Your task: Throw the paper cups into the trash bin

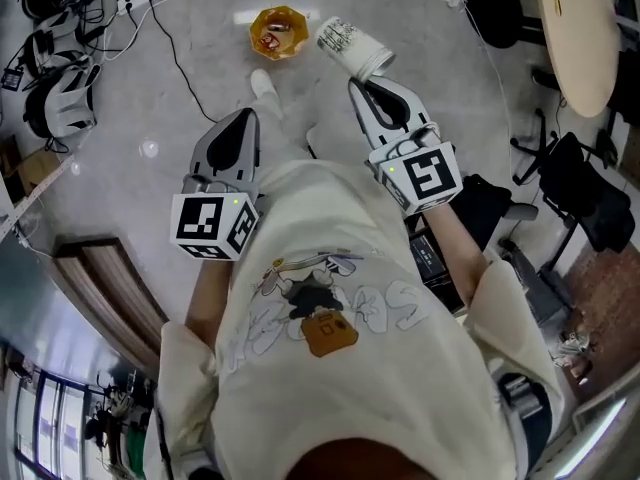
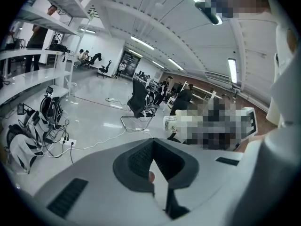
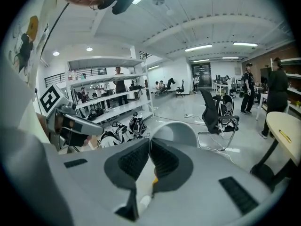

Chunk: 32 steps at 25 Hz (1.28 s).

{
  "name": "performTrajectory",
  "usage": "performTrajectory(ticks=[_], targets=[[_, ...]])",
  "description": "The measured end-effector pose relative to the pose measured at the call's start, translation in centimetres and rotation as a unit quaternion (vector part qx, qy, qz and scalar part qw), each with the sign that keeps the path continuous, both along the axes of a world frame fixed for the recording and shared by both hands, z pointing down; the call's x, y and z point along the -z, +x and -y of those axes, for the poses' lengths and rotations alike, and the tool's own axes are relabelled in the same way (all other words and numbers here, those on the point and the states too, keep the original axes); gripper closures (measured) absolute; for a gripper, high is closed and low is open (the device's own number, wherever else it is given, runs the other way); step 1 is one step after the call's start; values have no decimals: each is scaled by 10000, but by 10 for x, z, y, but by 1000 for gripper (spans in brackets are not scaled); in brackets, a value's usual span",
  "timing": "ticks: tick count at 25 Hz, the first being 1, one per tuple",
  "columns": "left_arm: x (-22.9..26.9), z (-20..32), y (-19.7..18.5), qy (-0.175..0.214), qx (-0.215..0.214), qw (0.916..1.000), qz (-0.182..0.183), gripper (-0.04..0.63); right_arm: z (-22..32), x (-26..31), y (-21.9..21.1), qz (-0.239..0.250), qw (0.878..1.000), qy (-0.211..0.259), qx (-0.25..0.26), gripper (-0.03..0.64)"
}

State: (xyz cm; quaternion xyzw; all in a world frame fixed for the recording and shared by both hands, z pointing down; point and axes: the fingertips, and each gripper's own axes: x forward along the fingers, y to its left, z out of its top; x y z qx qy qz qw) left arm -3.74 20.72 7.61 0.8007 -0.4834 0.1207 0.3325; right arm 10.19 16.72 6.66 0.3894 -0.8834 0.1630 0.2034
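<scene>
Carrying one paper cup, with no trash bin yet in sight

Over the pale grey polished floor [image 1: 180,108], the person in a cream printed sweatshirt [image 1: 340,308] points both tools toward the far side. The right gripper [image 1: 368,86] [image 3: 149,147] has its jaws pinched on the wall of the white printed paper cup [image 1: 352,46] [image 3: 175,132], held tilted just right of an orange faceted bowl [image 1: 278,31] lying on the floor. The left gripper [image 1: 245,118] [image 2: 153,149] has its jaws pressed together with nothing between them. This looks like the carrying step. No bin can be made out, so the next move calls for finding it, bringing the cup over its mouth, then parting the jaws.
</scene>
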Motion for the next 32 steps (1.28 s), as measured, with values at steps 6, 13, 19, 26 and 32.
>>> performTrajectory(ticks=[6, 13, 19, 26, 32], targets=[[-29, 49, -1, -30, 88, 9998, -199, 590, 37, -34, -15, -196, 9986, -246, 426, 592], [-118, 88, 11, -295, 161, 9983, 486, 591, 71, -118, -32, -694, 9853, -208, 1545, 592], [-198, 110, 17, -636, 384, 9957, 549, 589, 97, -213, -34, -740, 9771, -458, 1941, 592], [-298, 128, 21, -978, 674, 9913, 573, 591, 104, -339, -41, -752, 9720, -598, 2146, 592], [-385, 131, 23, -887, 730, 9904, 774, 591, 108, -413, -49, -893, 9687, -714, 2201, 592]])
